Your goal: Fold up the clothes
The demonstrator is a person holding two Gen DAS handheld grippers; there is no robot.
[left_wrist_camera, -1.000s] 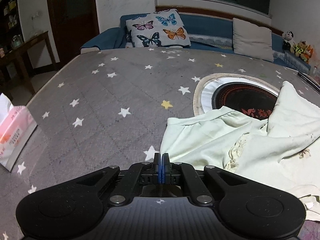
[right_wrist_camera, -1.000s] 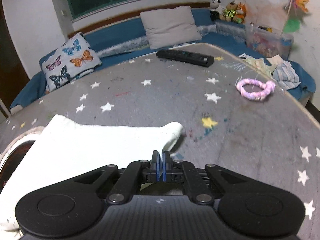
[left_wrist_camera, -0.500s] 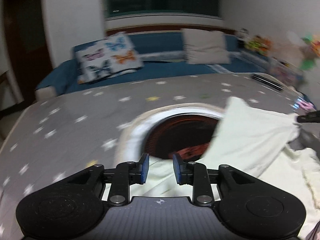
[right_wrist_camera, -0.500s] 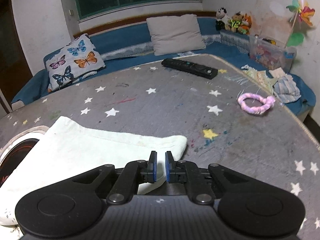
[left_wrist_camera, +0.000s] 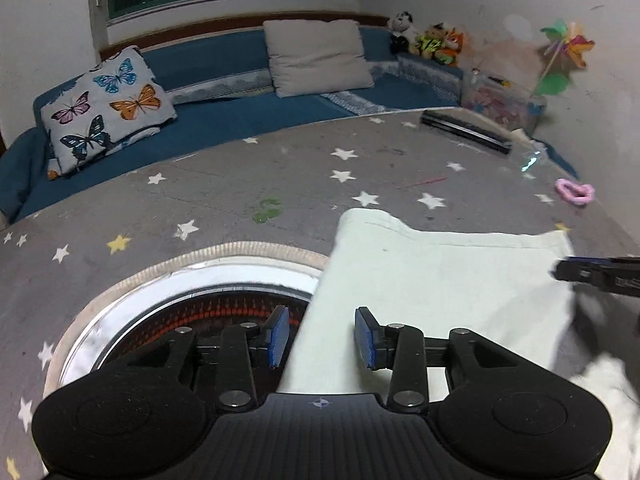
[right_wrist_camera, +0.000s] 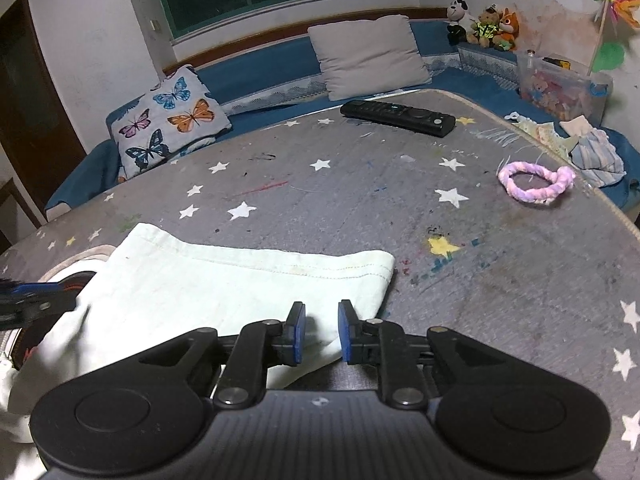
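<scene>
A pale green garment (left_wrist_camera: 432, 280) lies folded flat on the grey star-patterned table, its hemmed edge (right_wrist_camera: 280, 264) facing the sofa. My left gripper (left_wrist_camera: 322, 336) hangs over the garment's left edge, its jaws opening, with the cloth below the pads and not pinched. My right gripper (right_wrist_camera: 321, 332) stands over the garment's right corner, its jaws also opening, and the cloth lies loose under the pads. Each gripper shows in the other's view: the right gripper (left_wrist_camera: 592, 272) at the right edge, the left gripper (right_wrist_camera: 28, 300) at the left edge.
A round silver-rimmed opening (left_wrist_camera: 192, 280) with a dark red-and-black inside sits in the table, partly under the garment. A black remote (right_wrist_camera: 396, 116) and a pink braided ring (right_wrist_camera: 536, 182) lie further back. The table edge (right_wrist_camera: 616, 208) runs along the right, the blue sofa (left_wrist_camera: 224, 120) behind.
The left gripper swung right from the crumpled part to the folded part's left edge, and its jaws opened. The right gripper's jaws parted over the corner, and the cloth settled flat.
</scene>
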